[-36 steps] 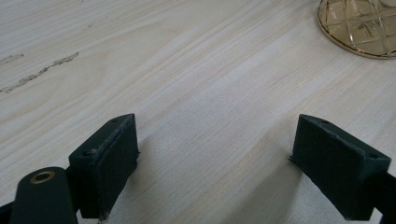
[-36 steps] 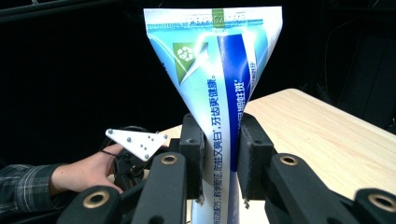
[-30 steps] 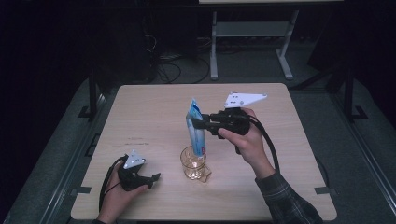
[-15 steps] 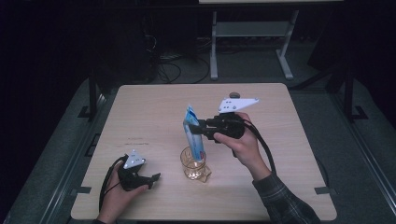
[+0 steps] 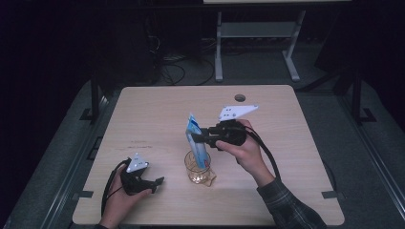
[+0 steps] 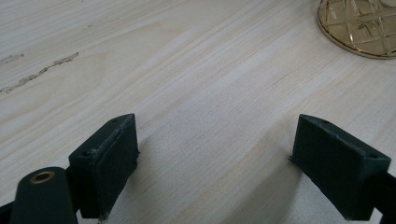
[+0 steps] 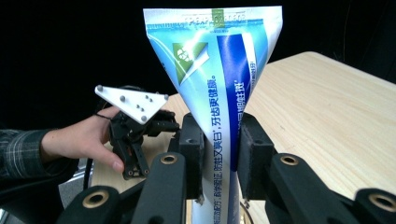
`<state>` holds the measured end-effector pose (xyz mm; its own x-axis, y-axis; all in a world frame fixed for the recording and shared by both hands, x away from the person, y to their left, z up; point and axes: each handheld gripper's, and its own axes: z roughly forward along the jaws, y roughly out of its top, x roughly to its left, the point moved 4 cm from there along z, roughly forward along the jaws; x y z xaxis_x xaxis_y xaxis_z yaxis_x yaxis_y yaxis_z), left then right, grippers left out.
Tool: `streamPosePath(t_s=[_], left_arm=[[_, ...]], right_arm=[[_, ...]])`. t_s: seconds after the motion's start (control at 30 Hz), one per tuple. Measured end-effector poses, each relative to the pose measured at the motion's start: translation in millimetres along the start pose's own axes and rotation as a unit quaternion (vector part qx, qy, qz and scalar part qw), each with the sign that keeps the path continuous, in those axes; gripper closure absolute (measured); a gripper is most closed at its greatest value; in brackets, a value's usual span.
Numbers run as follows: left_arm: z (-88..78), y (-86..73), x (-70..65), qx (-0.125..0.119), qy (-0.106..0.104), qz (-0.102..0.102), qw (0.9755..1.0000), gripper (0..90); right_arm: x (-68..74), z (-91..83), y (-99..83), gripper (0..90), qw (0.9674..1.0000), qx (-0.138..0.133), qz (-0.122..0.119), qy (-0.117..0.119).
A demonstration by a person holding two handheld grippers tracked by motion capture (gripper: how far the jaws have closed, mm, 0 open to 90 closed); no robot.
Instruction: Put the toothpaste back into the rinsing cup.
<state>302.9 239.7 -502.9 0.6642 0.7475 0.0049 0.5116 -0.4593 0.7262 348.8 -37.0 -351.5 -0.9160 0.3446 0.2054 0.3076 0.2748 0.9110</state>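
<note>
At the near edge of the light wooden surface [image 5: 157,109], a person's left hand [image 5: 117,202] rests with the left tool [image 5: 154,183] lying low on the wood, short of the glass and to its left; in the left gripper view its two black jaws stand wide apart over bare grain with nothing between them, and the patterned amber base of the glass [image 6: 362,25] sits beyond them at the upper right corner; a black cable [image 5: 109,188] loops back from this tool toward the near edge. Just past it, near the middle of the surface, stands the small amber cut-glass tumbler, the glass [image 5: 197,167]; a blue, white and green toothpaste tube [image 5: 196,138] rises upright out of it, flat crimped end uppermost, though whether its lower end touches the bottom of the glass cannot be made out. To the right of the glass, the right hand [image 5: 243,152], in a plaid sleeve [image 5: 291,210], holds the right tool [image 5: 198,138] level above the rim; its jaws are clamped on the tube's narrow middle, as the right gripper view shows, with the printed tube [image 7: 219,93] fanning wide above them. Beyond the glass the far half of the surface lies bare; past its far edge, a grey metal stand [image 5: 253,43] on the dark floor.
</note>
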Motion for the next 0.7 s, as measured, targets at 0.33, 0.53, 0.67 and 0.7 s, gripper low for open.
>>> streamPosePath(t_s=[0.33,0.53,0.67,0.7], left_arm=[[0.1,0.0,-0.1,0.000,0.000,0.000,1.0000,13.2],[0.1,0.0,0.0,-0.001,0.001,0.000,1.0000,13.2],[0.1,0.0,0.0,-0.001,0.001,0.000,1.0000,13.2],[0.1,0.0,0.0,-0.001,0.001,0.000,1.0000,13.2]], right_arm=[[-0.8,7.0,-9.8,73.9,0.9999,0.016,0.002,0.000],[-0.5,11.7,-15.7,73.9,0.9997,0.023,0.004,0.003],[-0.9,14.8,-20.3,73.8,0.9995,0.032,0.004,0.003],[-0.7,15.6,-21.5,73.8,0.9994,0.035,0.005,0.003]])
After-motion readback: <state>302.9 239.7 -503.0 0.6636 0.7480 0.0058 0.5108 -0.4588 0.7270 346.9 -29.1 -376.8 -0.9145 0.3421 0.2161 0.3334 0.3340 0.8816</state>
